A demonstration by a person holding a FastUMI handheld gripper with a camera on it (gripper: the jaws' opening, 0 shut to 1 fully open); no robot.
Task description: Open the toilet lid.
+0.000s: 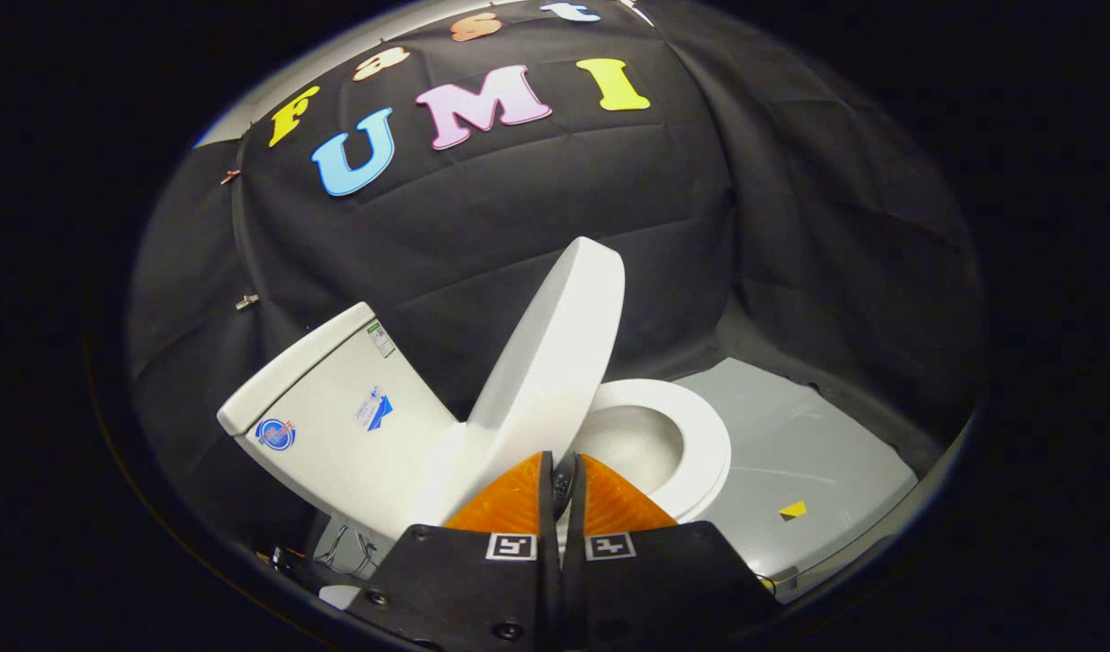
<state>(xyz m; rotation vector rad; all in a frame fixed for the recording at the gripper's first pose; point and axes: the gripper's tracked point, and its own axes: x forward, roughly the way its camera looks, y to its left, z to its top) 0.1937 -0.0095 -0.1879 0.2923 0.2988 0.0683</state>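
The tool (562,471) is at the lower middle of the frame and points up into the picture. Its two fingers (510,498) stand side by side, with only a thin slit between them. Their tips nearly meet, and whether they pinch anything is not clear.

The gripper (562,478) sits at 6 o'clock, its two fingers drawn close together with just a thin gap between them and nothing clamped there. Just ahead of the fingertips stands the toilet lid (555,353), raised and leaning away toward 12 o'clock, its lower edge close to the tips (whether it touches them cannot be told). At 10 o'clock from the fingers, behind the lid, stands the tank (333,421). At 1 o'clock, just beyond the fingers, the seat (704,444) lies flat around the bowl (623,444). The floor (818,453) spreads out toward 3 o'clock, with a small marker (793,510) lying on it, well apart from the seat.
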